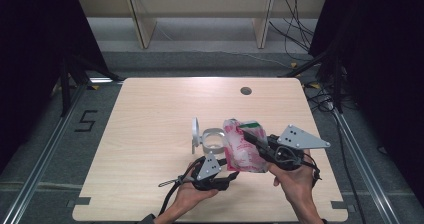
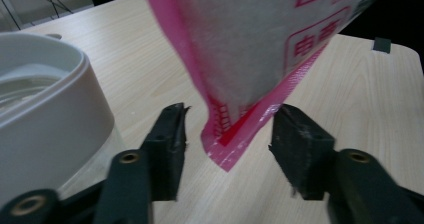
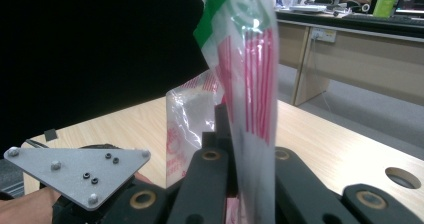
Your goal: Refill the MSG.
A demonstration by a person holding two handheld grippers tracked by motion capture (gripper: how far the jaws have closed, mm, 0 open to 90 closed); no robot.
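A pink and white plastic bag with a green top edge sits just right of centre in the lower half of the high view, held up off the wooden table. The right gripper grips it near the green top; in the right gripper view the black jaws are closed on the bag, whose red-striped film rises up the middle of the frame between them. The right hand holds that gripper at the lower right.

In the left gripper view the bag's pink bottom corner hangs in the centre of the frame, between the jaws of the left gripper, which stand open on either side; whether either jaw touches the corner cannot be told. In the high view the left gripper lies low and just left of the bag, held by the left hand.

Just left of the bag stands a clear round container with a white rim and its white lid tipped up. Its white wall takes up the left side of the left gripper view.
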